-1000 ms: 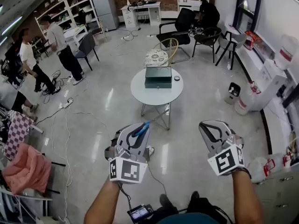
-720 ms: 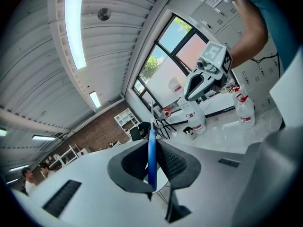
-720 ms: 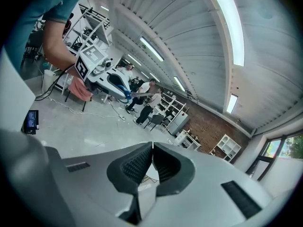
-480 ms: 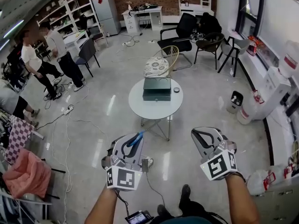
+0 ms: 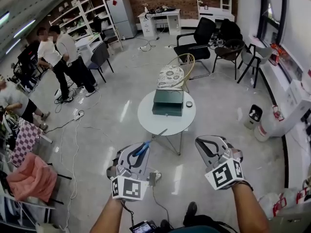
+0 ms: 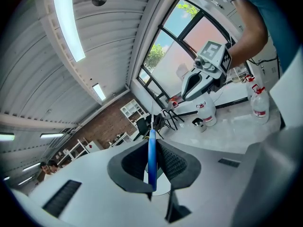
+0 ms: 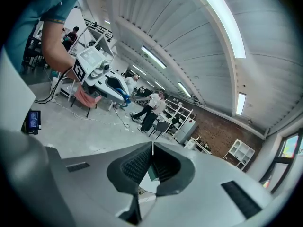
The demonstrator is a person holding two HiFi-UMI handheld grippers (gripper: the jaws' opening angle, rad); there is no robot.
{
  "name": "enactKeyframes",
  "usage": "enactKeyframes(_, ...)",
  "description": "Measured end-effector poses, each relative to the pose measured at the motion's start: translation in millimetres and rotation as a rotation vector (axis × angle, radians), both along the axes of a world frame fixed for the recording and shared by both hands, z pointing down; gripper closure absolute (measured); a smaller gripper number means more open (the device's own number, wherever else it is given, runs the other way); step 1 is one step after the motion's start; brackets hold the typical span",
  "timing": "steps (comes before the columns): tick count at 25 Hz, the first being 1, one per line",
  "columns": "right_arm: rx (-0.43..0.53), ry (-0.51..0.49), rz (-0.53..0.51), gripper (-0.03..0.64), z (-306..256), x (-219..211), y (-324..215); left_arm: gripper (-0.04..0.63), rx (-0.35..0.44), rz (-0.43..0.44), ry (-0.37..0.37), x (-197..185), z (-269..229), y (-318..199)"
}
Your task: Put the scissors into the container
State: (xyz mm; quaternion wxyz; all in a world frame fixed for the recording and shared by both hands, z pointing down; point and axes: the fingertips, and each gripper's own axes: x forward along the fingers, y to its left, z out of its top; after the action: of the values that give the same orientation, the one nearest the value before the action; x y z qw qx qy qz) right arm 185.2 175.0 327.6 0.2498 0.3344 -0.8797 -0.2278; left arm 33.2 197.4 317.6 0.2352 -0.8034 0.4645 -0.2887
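Observation:
In the head view my left gripper (image 5: 139, 152) is shut on blue-handled scissors (image 5: 145, 147), whose blade points forward toward the round white table (image 5: 150, 118). A dark green box-shaped container (image 5: 168, 102) rests on that table, well ahead of both grippers. In the left gripper view the blue handle (image 6: 152, 157) is clamped edge-on between the pads of the left gripper (image 6: 152, 143). My right gripper (image 5: 212, 147) hangs level with the left one, shut and empty. In its own view the right gripper (image 7: 152, 148) has its jaw tips meeting with nothing between them.
A small dark round object (image 5: 189, 104) lies on the table beside the container. A wicker chair (image 5: 177, 72) stands behind the table, with black chairs (image 5: 199, 38) further back. Several people (image 5: 60, 57) stand at the left. Cables (image 5: 73, 130) trail over the floor, and a pink cloth (image 5: 31, 178) hangs at the near left.
Both grippers and the head view have come nearer the round table, which now lies just beyond the scissors' tip. The left gripper still holds the scissors and the right one stays shut.

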Motion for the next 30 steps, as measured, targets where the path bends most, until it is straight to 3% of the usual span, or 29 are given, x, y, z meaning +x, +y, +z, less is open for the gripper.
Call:
enactKeyframes(10,-0.004,-0.035,-0.063,0.578,4.3,18.7,-46.7,0.531,0.002,-0.067,-0.031,21.2,-3.1,-35.4)
enactKeyframes(17,-0.008,-0.024,-0.045,0.578,11.9,-5.0,-61.5,0.531,-0.002,-0.051,-0.014,-4.2,8.4,-53.9)
enactKeyframes(20,-0.010,-0.012,-0.018,0.578,17.2,-28.6,-75.4,0.531,-0.005,-0.024,-0.007,-29.5,16.5,-71.7)
enactKeyframes(30,-0.015,0.003,0.131,0.578,1.3,-159.4,-135.5,0.531,-0.007,0.120,0.010,-166.1,3.1,-154.8)
